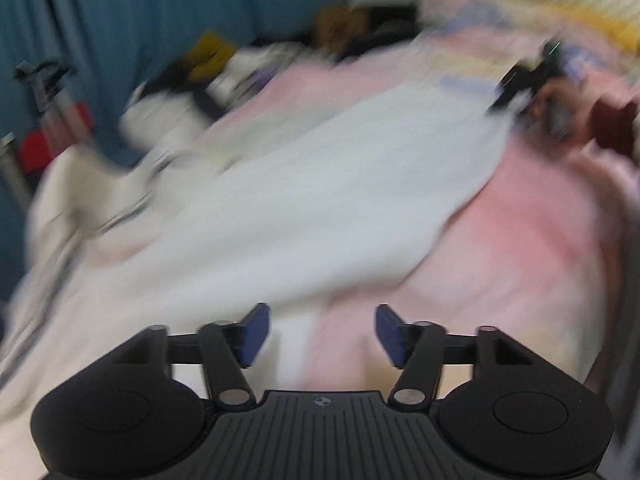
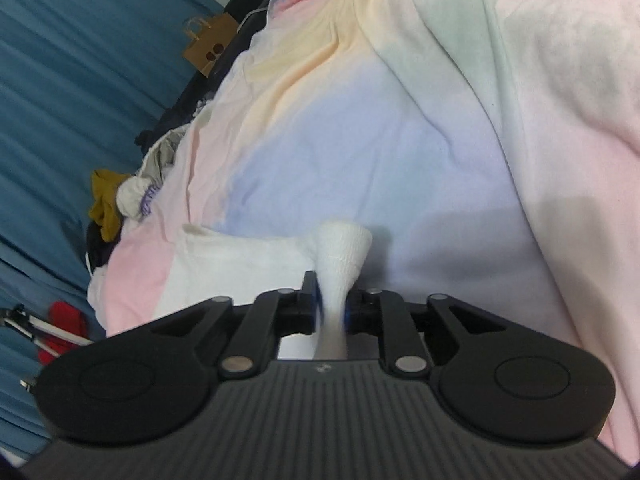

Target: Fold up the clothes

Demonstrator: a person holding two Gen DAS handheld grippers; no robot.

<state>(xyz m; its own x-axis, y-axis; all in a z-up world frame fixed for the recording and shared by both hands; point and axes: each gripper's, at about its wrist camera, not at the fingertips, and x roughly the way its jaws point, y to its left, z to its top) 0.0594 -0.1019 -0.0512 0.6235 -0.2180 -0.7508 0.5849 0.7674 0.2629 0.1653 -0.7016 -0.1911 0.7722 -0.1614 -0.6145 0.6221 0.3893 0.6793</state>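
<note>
The white cloth (image 1: 320, 200) lies spread on the pastel bed (image 2: 400, 140). It looks soft, light and floppy. The right tool (image 2: 332, 308) pinches one bunched corner. The left tool (image 1: 320, 336) is wide and empty; grab an edge.

Nothing readable here, honestly. No words, brand names or numbers anywhere in either wrist view. Closest thing to a sign is the small round white emblem stamped on the ribbed black plastic gripper body (image 2: 320, 369), near its front edge, and it's too tiny to make out as anything. The brown paper carrier bag with twisted handles (image 2: 208, 50), by the blue curtain, has two dark round blobs printed on its face, a logo maybe, but no letters I can read. The left view is blurred.
</note>
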